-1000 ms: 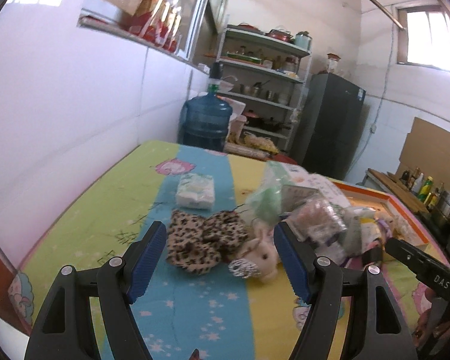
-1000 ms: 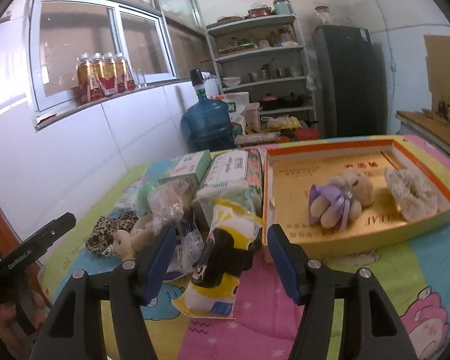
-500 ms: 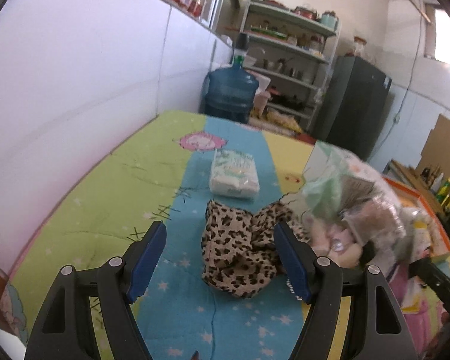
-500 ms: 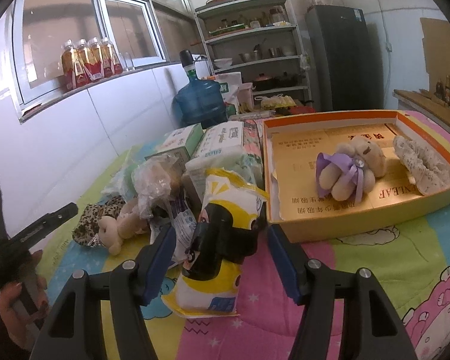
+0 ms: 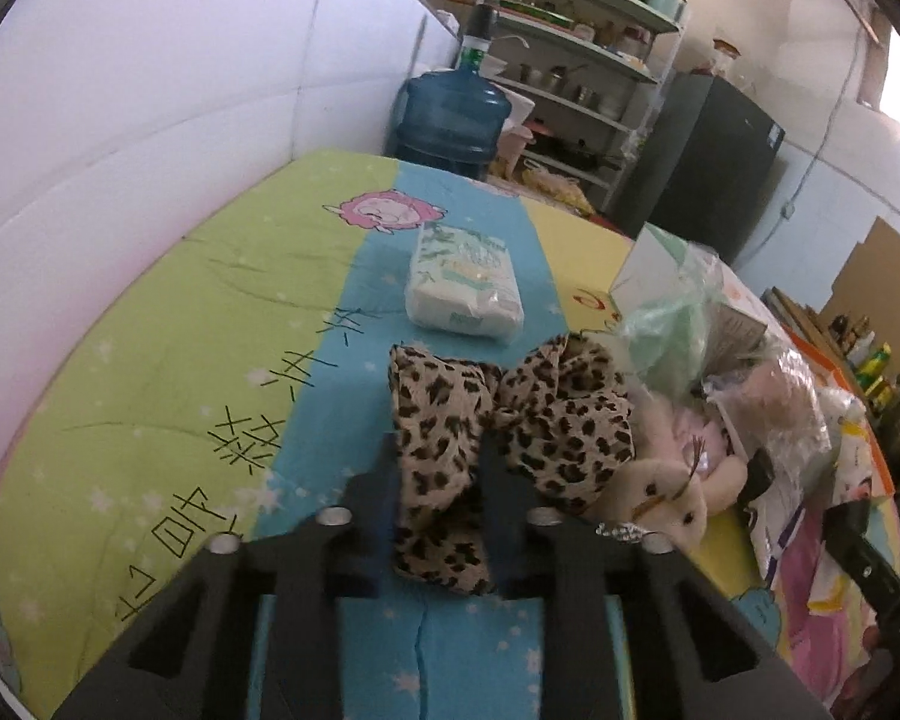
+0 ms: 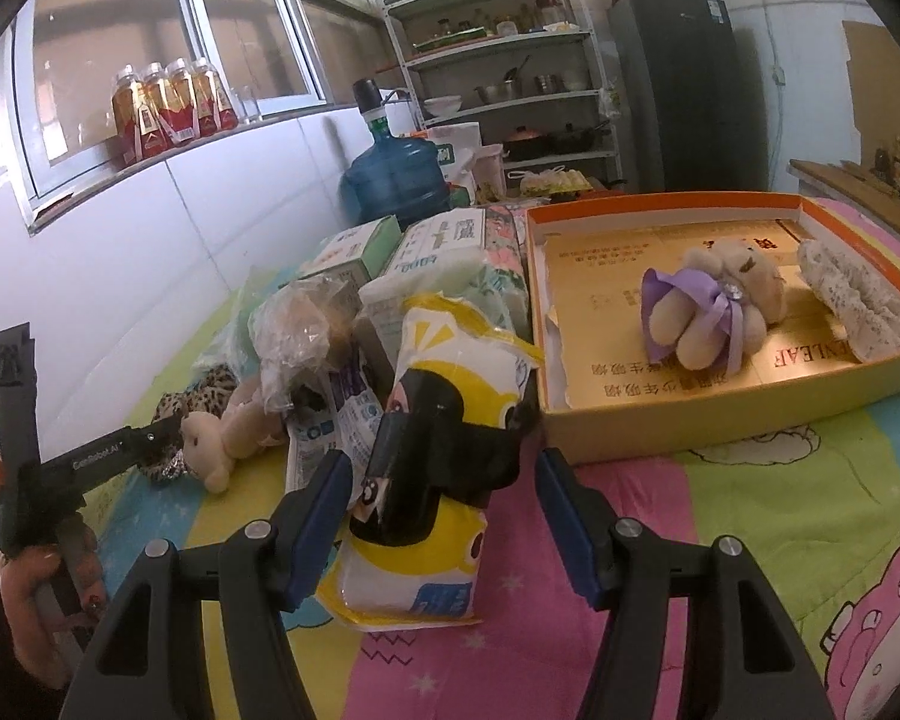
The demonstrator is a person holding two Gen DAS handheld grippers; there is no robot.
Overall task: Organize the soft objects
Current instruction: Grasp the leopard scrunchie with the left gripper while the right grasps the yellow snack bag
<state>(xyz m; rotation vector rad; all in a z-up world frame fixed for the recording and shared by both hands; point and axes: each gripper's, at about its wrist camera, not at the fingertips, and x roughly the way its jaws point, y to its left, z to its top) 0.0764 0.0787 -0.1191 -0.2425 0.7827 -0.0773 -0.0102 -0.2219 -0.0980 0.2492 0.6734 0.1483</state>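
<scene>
Now that the left gripper (image 5: 435, 468) is closing on the scarf (image 5: 510, 420) beside the box (image 6: 678, 414), it can be lifted, while the right gripper (image 6: 444, 474) stays open.

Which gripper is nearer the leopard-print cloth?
Left. The left gripper is closing on the leopard-print cloth; the right gripper is across the pile, around the yellow pack.

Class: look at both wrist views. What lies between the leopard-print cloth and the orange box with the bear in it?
The leopard-print cloth, with the left gripper closing its jaws on it, lies behind a heap: a cream plush toy, crinkled plastic bags and the yellow packet, all before the orange box.
</scene>
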